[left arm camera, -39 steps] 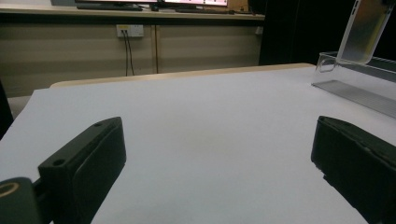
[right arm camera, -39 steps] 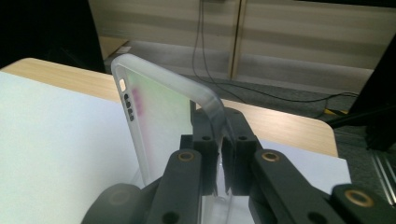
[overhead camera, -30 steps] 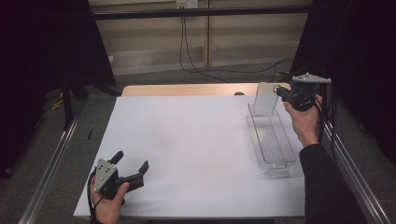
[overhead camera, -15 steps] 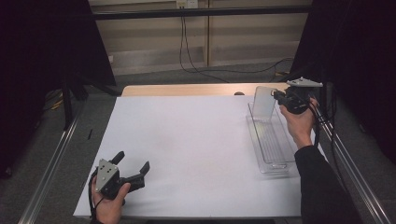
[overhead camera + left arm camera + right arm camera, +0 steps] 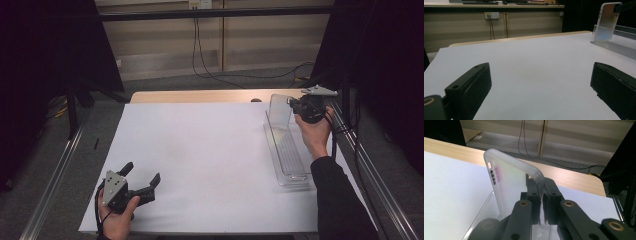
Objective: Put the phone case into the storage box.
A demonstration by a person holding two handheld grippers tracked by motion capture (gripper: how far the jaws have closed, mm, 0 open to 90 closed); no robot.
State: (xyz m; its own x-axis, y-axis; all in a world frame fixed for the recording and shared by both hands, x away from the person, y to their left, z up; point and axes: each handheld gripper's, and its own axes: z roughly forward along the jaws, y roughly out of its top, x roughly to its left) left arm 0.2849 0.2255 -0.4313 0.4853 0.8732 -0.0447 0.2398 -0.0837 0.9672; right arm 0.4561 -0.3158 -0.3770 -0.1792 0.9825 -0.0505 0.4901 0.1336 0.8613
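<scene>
A translucent phone case stands upright with its lower end in a clear plastic tray on the right side of the white table top. My right gripper is shut on the case's edge, its two black jaws pinching the rim in the right gripper view. The same case shows at the tray's far end in the high view, and the case stands far right in the left gripper view. My left gripper rests open near the table's front left edge, with nothing between its jaws.
The long clear tray runs front to back near the right edge. A wooden strip borders the far side of the white sheet. Metal rails flank the table. Cables hang on the back wall.
My right gripper has come down and slightly left with the phone case, so the case's lower end now sits at the tray. The left gripper has stayed where it was.
</scene>
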